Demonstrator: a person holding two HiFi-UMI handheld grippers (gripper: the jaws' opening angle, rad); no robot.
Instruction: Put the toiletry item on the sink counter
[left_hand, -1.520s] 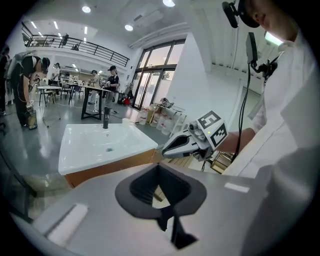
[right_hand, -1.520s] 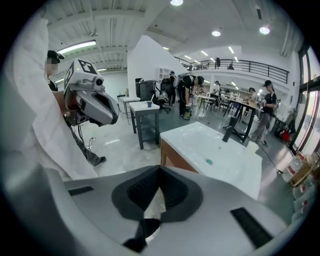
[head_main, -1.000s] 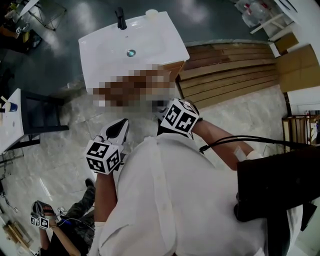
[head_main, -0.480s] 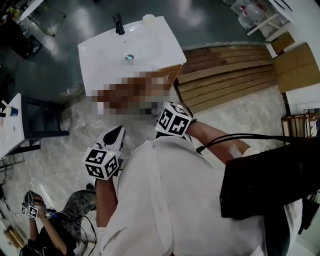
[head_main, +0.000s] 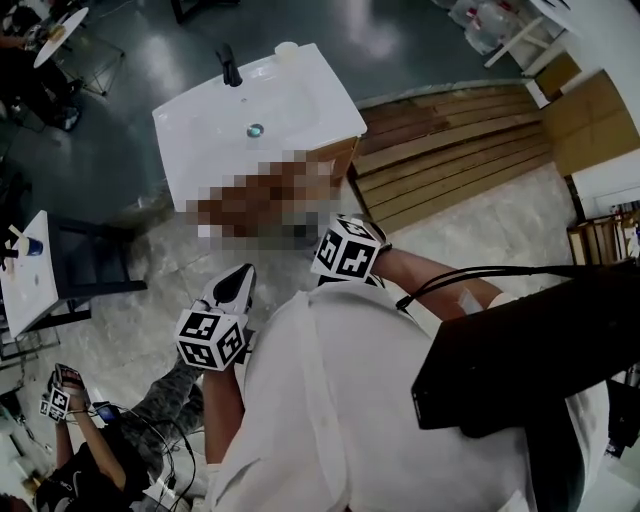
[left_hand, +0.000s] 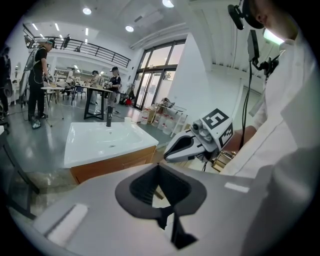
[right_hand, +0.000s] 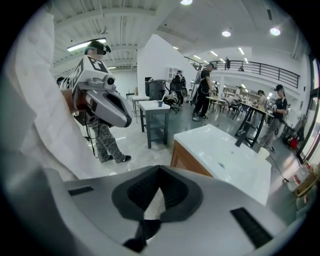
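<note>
The white sink counter (head_main: 300, 100) stands ahead of me on a wooden cabinet, with a black faucet (head_main: 229, 65) at its back edge. A small pale cup-like item (head_main: 287, 48) sits beside the faucet. My left gripper (head_main: 245, 272) is held at chest height, short of the counter, jaws together and empty. The right gripper's marker cube (head_main: 350, 250) shows beside it, its jaws hidden in the head view. In the left gripper view the right gripper (left_hand: 167, 155) looks shut and empty. The sink counter (right_hand: 235, 150) lies ahead and right in the right gripper view.
Stacked wooden planks (head_main: 450, 140) lie on the floor right of the sink. A dark stand (head_main: 90, 260) and a white table (head_main: 25, 285) are at the left. Another person (head_main: 90, 450) crouches at lower left. A black box (head_main: 530, 350) hangs at my right side.
The sink has drifted slightly up and left in the head view. Both grippers stay shut near my chest. The crouching person at lower left has shifted.
</note>
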